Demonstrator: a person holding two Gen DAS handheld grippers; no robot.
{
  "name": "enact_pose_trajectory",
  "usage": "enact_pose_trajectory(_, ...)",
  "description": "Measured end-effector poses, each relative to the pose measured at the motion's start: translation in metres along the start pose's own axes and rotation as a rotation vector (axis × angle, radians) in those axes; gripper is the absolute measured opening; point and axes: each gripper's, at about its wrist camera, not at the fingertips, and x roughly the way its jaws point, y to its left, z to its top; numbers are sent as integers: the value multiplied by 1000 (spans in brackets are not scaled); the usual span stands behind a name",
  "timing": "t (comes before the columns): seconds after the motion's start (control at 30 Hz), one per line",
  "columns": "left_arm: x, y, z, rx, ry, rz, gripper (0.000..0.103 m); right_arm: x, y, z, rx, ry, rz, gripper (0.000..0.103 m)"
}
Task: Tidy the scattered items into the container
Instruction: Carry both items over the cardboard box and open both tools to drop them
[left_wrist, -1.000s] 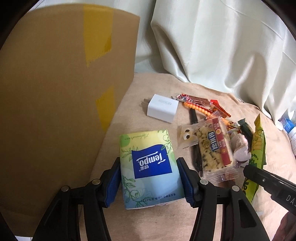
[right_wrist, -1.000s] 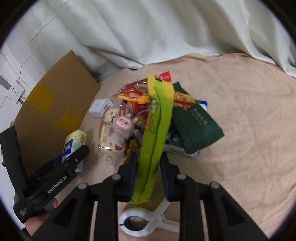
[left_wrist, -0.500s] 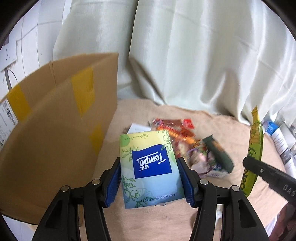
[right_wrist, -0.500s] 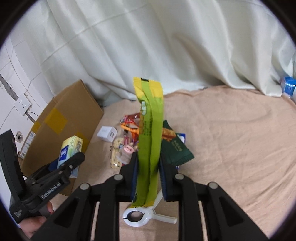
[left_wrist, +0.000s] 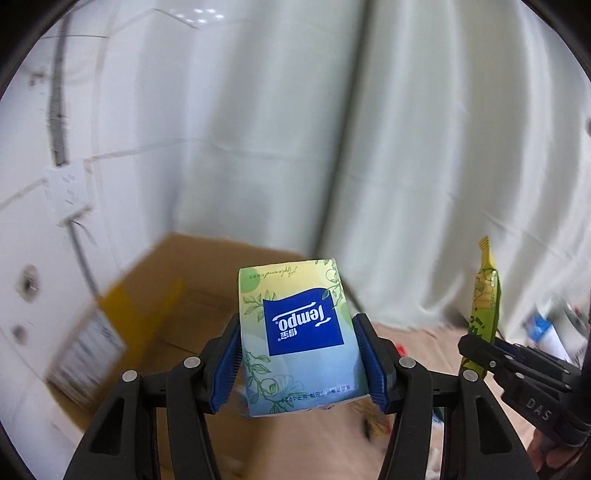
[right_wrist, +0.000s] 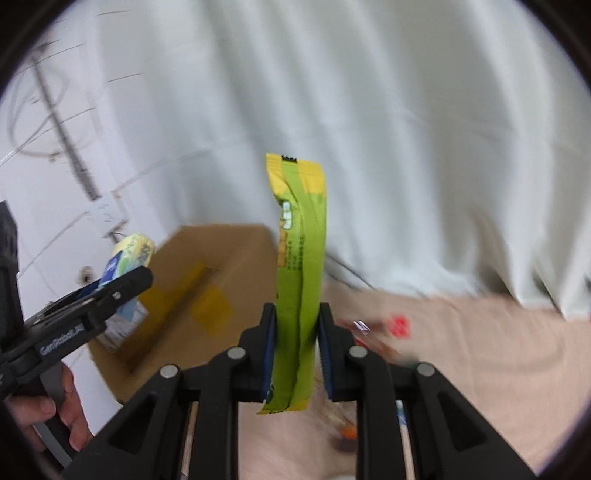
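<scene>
Moved: both claws are raised since 0.5 s ago, the pile dropping low.
Left claw (left_wrist: 301, 354): clenched on tissue pack (left_wrist: 300, 339).
Right claw (right_wrist: 295, 354): grips green snack stick (right_wrist: 300, 280).
Cardboard box (left_wrist: 177, 295): blurred, interior unclear.
Pile (right_wrist: 373, 332): smeared, partly hidden.

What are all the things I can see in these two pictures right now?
Tissue pack: one, green-yellow with blue label, gripped in the left tool.
Snack stick: one, lime green and yellow, upright in the right tool.
Cardboard box: one, brown with yellow tape, left, by the wall.
Curtain: one, pale, behind.
Cloth: one, beige, with blurred leftover items.
Left tool: black, blue pads.
Right tool: black, blue pads.
Hand: one, holding the left tool.
</scene>
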Motion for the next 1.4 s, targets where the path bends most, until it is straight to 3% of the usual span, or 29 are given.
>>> enact_pose_trajectory(0.1, -1, 30, 15, -10, -25, 68, 58, 20, 38, 24, -58, -5, 74, 25)
enact_pose_trajectory(0.23, 9, 77, 25, -37, -2, 139, 58, 55, 85, 39, -119, 30, 151, 25)
enact_pose_trajectory(0.47, 36, 130, 8, -65, 73, 198, 58, 113, 140, 44, -162, 131, 212, 25)
enact_pose_trajectory(0.8, 78, 149, -28, -82, 188, 208, 58, 171, 139, 28, -172, 252, 199, 25)
enact_pose_trajectory(1.23, 91, 153, -34, -77, 212, 230, 59, 178, 137, 21, -164, 286, 211, 26)
enact_pose_trajectory(1.27, 90, 154, -33, -83, 215, 222, 59, 177, 136, 21, -161, 285, 212, 28)
enact_pose_trajectory(1.33, 89, 154, -33, -85, 214, 213, 59, 175, 136, 21, -177, 273, 202, 41)
enact_pose_trajectory(1.37, 89, 153, -32, -83, 217, 213, 59, 174, 137, 22, -184, 270, 196, 55)
enact_pose_trajectory(1.4, 90, 153, -31, -81, 226, 216, 60, 172, 136, 22, -190, 258, 185, 62)
